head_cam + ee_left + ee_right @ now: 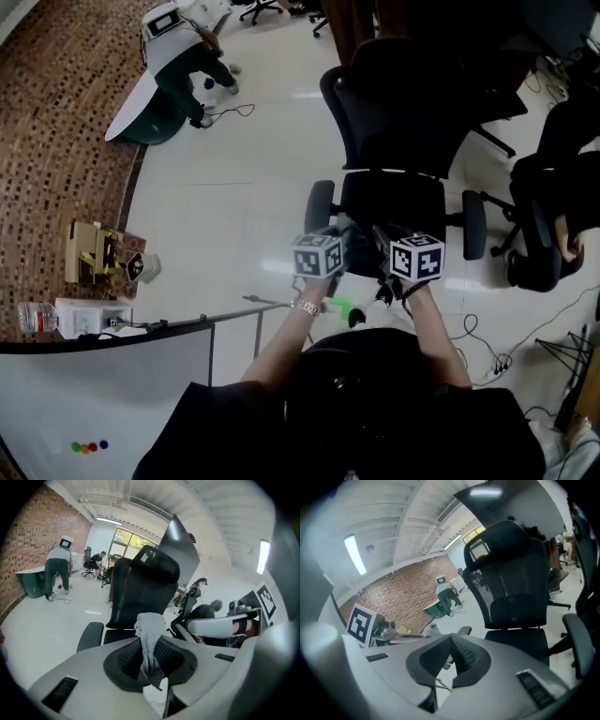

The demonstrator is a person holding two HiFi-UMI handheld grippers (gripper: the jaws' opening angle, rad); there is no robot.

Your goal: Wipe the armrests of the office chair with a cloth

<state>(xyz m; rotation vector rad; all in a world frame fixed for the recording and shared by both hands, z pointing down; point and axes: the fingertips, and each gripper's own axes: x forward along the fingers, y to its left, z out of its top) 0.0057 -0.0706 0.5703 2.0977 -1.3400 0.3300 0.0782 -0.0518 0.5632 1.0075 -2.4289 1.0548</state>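
A black office chair (394, 141) stands on the pale floor in front of me, with its left armrest (319, 204) and right armrest (474, 223) bare. Both grippers hover side by side just short of the seat's front edge. My left gripper (342, 234) is shut on a grey knobbly cloth (149, 637), which sticks up from between the jaws. In the left gripper view the chair (140, 590) and its left armrest (90, 635) lie ahead. My right gripper (382, 242) looks shut with nothing in it (451, 657); it faces the chair (515, 592) and the right armrest (577, 644).
A second black chair (553, 216) with a person seated stands at the right. Cables (478, 352) trail over the floor at lower right. A white panel (103, 384) stands at lower left. A person in green (192, 70) bends by a white table (131, 103) at the far left.
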